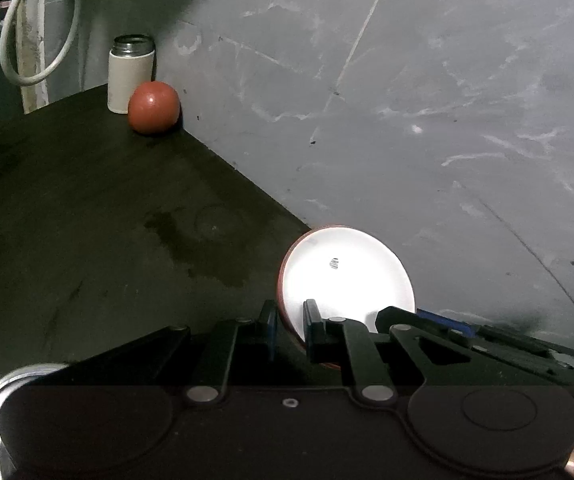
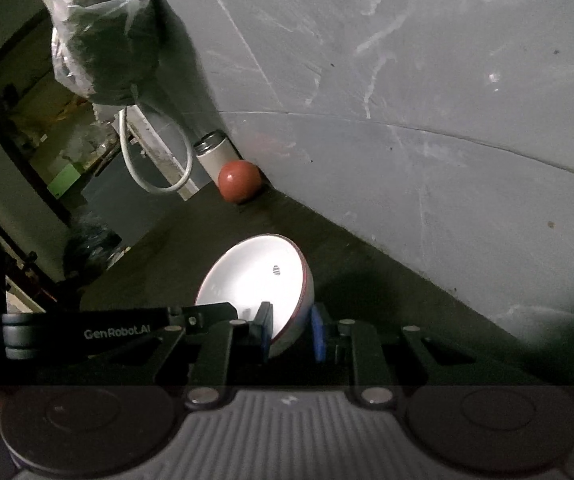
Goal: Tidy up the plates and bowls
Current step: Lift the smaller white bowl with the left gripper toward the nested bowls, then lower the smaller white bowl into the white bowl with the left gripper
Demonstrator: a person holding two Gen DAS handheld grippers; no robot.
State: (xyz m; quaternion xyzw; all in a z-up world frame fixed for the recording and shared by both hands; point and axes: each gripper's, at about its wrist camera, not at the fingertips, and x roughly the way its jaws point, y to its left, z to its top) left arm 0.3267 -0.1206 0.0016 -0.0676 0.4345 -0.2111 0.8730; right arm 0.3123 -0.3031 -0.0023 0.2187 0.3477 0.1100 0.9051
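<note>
A bowl (image 1: 347,272), white inside and red outside, hangs tilted above the dark table (image 1: 87,220) close to the grey wall. My left gripper (image 1: 291,324) is shut on its near rim, one finger inside and one outside. My right gripper (image 2: 291,330) is shut on the same bowl (image 2: 255,276) at another part of the rim. Each gripper shows in the other's view: the right gripper (image 1: 427,320) on the bowl's right edge, the left gripper (image 2: 207,314) on its left edge.
A red round object (image 1: 153,108) and a white flask (image 1: 131,76) with a metal top stand in the table's far corner by the wall. A white cable loop (image 2: 155,176) and a hanging plastic bag (image 2: 103,32) lie beyond the table edge.
</note>
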